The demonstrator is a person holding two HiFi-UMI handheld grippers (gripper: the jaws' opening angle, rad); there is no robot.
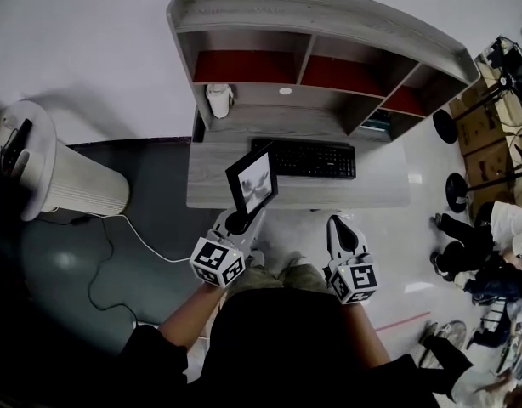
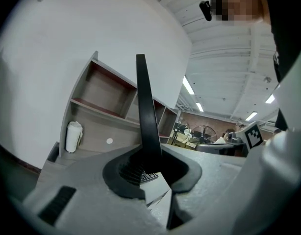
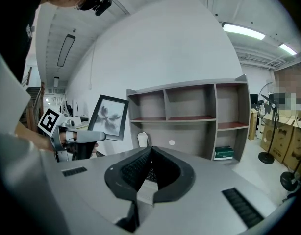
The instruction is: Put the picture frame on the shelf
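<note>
Left claw (image 1: 238,220) clamped on the bottom edge of an upright frame (image 1: 252,182), over the table (image 1: 212,187) – shelf (image 1: 312,15) beyond. Right claw (image 1: 337,226) pressed together, empty.

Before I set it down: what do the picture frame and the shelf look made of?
The picture frame has a thin black matte border, likely plastic or painted wood; whether a pane covers the print I cannot tell. The shelf shows a grey wood-grain pattern with a matte finish, probably laminated board, and its compartment floors are dark red.
</note>
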